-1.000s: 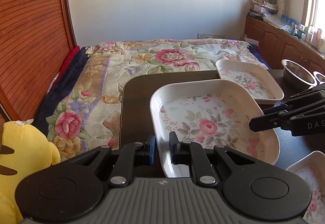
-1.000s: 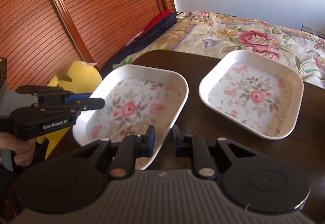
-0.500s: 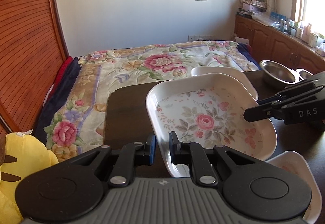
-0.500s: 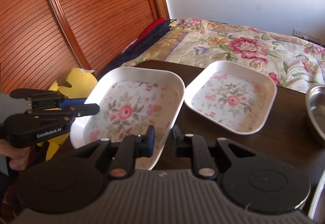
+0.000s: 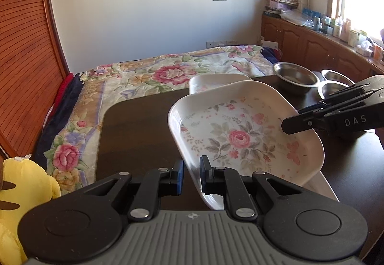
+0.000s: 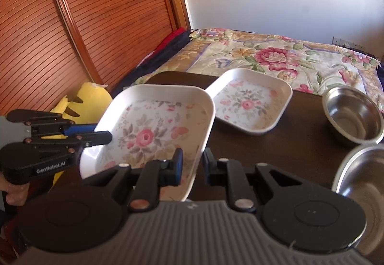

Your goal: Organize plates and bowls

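Observation:
A white square plate with a rose pattern [image 5: 240, 137] [image 6: 153, 130] hangs tilted above the dark table [image 5: 134, 135]. My left gripper [image 5: 192, 176] [image 6: 108, 134] is shut on its left rim. On the opposite rim my right gripper [image 6: 193, 164] [image 5: 284, 124] is shut as well. A second floral plate [image 6: 249, 101] [image 5: 216, 82] lies flat on the table just beyond the held one. Part of a third white plate [image 5: 321, 183] shows under the held plate's near corner. Three steel bowls [image 5: 295, 77] [image 6: 352, 116] stand at the table's right side.
A bed with a flowered cover [image 5: 168, 72] runs beyond the table's far edge. A yellow plush toy [image 6: 84, 99] sits at the left, below a wooden slatted door [image 6: 96, 12]. Wooden cabinets with clutter [image 5: 324, 44] line the right wall.
Both grippers have carried the plate to the right and slightly up. It now overlaps the second plate's near edge, and the steel bowls have come closer.

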The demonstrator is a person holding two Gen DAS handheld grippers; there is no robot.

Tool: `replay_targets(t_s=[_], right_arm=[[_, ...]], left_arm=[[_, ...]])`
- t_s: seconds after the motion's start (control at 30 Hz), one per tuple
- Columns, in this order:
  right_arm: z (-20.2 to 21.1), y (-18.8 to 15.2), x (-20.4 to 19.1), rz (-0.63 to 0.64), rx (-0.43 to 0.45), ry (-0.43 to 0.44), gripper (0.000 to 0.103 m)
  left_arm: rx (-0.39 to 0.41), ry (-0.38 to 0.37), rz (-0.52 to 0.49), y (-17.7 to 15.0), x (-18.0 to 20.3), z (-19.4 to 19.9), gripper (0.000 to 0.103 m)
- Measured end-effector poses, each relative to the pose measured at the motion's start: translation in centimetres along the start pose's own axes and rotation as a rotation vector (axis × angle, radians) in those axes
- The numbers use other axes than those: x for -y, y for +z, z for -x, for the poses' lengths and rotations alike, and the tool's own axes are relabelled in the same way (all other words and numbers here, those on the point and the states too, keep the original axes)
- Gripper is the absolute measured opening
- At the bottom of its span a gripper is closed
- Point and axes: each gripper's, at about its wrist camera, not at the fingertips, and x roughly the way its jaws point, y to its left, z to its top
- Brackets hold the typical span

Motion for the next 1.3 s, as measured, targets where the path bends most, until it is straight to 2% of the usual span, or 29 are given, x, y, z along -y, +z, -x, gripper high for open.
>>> replay_targets(t_s=[0.37,0.6,0.97,1.3], right_arm=[[2.6,-2.7,0.9,-0.038,0.013,-0.005,0.019],[4.2,-4.3,1.0,-0.044,0.020,0.000,0.019],[5.2,-6.8,0.5,-0.042,0.017,0.019,0.019],[5.4,-8.3,0.1,-0.040,0.013,0.026,0.020]], left_arm=[[0.011,-0.017,-0.019,-1.2,3.1,2.4,0.015],[0.021,-0.034,0.004,-2.7,4.4,3.8,0.015],[0.008,-0.055,0.046,-5.4,5.1,4.6,0.015],[-0.001,-0.060,0.064,-6.2,5.1,4.5,0.015]])
